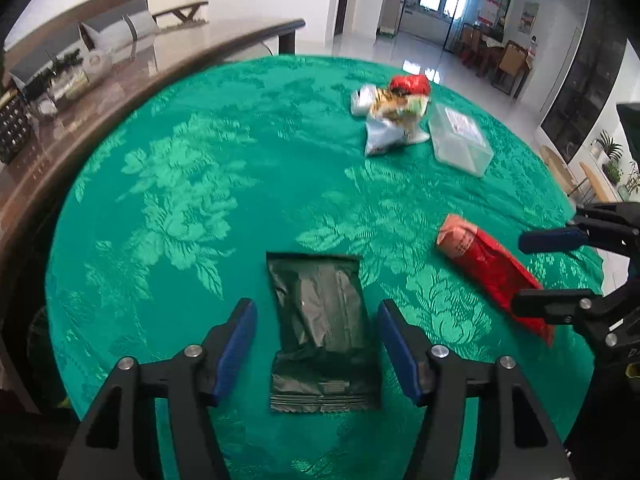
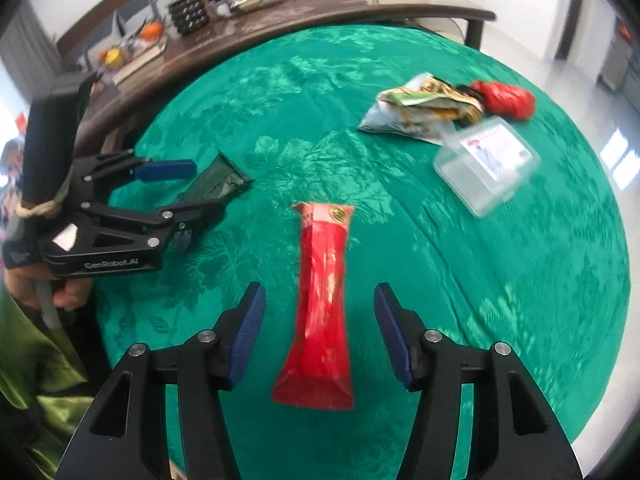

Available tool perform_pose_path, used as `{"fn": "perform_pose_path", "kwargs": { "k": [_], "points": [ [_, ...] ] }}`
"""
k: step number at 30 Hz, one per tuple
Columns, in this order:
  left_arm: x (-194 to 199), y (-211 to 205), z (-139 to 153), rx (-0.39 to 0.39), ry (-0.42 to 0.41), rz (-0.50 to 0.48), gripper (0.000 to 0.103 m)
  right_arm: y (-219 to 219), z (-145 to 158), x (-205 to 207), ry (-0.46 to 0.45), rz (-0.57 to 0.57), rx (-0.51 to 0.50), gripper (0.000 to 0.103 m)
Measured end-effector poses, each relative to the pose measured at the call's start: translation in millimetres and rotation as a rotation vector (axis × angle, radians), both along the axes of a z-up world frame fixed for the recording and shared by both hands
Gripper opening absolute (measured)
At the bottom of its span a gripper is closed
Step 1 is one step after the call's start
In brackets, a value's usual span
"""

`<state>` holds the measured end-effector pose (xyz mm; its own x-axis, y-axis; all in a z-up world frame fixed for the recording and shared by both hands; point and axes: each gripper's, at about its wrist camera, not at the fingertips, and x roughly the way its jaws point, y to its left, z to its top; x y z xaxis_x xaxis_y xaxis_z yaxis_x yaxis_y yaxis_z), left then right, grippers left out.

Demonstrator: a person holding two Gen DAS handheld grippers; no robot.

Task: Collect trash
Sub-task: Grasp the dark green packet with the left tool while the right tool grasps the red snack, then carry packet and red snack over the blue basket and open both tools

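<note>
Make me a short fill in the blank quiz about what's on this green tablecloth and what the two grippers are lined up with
1. The left gripper is open, with a dark ____ wrapper between its fingers.
2. The right gripper is open over a long ____ packet.
3. The clear plastic box lies beside a pile of crumpled ____.

Missing words: green; red; wrappers

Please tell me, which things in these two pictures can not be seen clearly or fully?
- Clear plastic box: its label print is too small and blurred, in both views.
- Crumpled wrapper pile: blurred; the piece count is unclear.
- Dark green wrapper: right wrist view, near end hidden by the left gripper.
- No trash container appears in either view.
</note>
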<state>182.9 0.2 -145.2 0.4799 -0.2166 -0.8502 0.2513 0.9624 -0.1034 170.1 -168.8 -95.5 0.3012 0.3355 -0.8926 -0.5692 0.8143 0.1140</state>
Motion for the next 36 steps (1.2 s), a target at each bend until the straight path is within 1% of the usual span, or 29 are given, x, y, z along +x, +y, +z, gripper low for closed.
{"fn": "perform_pose_path", "kwargs": {
  "k": [2, 3, 4, 5, 6, 7, 10, 14, 17, 23, 27, 29, 33, 36],
  "points": [
    [-0.8, -5.8, -0.9, 0.045, -0.011, -0.009, 0.065, 6.2, -4.7, 4.9, 0.015, 0.002, -0.014, 0.058],
    [-1.2, -6.8, -1.3, 0.052, -0.012, -0.011, 0.065, 8.8, -7.4, 7.4, 0.021, -0.001, -0.019, 0.051],
    [-1.7, -7.3, -1.2, 0.054, -0.016, -0.009, 0.065, 10.7, -9.4, 9.1, 0.022, -0.007, -0.026, 0.041],
    [-2.1, -6.7, -1.2, 0.051, -0.017, -0.008, 0.064, 11.4, -11.8, 10.1, 0.023, -0.013, -0.036, 0.017],
    [-1.9, -6.0, -1.0, 0.043, -0.017, -0.009, 0.057, 10.7, -12.9, 10.5, 0.021, -0.023, -0.042, 0.015],
    [-2.1, -5.0, 0.0, 0.028, -0.019, -0.014, 0.04, 9.1, -12.0, 10.5, 0.017, -0.039, -0.026, 0.014],
    [-2.1, -4.4, 2.7, 0.022, -0.027, -0.016, 0.037, -2.2, -3.7, 3.1, -0.001, -0.07, 0.024, 0.012],
    [-5.8, -14.2, 9.7, 0.013, -0.06, -0.039, 0.036, -27.9, 6.0, -8.9, -0.016, -0.119, 0.089, 0.012],
    [-13.7, -30.0, 19.8, -0.018, -0.088, -0.071, 0.036, -45.2, 9.3, -16.7, -0.014, -0.154, 0.125, 0.012],
    [-35.3, -76.0, 36.2, -0.035, -0.135, -0.12, 0.035, -82.7, 13.3, -33.8, -0.039, -0.216, 0.136, 0.012],
    [-47.0, -106.7, 44.7, -0.014, -0.17, -0.148, 0.035, -104.2, 15.6, -42.5, -0.049, -0.26, 0.158, 0.012],
    [-47.7, -117.6, 45.7, -0.011, -0.171, -0.159, 0.035, -116.3, 17.0, -45.9, -0.058, -0.28, 0.161, 0.012],
    [-48.2, -142.7, 42.5, -0.021, -0.144, -0.187, 0.035, -144.1, 20.5, -52.3, -0.075, -0.331, 0.169, 0.012],
    [-52.1, -170.9, 43.0, -0.032, -0.13, -0.24, 0.035, -172.5, 24.2, -56.8, -0.091, -0.39, 0.178, 0.012]
  ]
}}
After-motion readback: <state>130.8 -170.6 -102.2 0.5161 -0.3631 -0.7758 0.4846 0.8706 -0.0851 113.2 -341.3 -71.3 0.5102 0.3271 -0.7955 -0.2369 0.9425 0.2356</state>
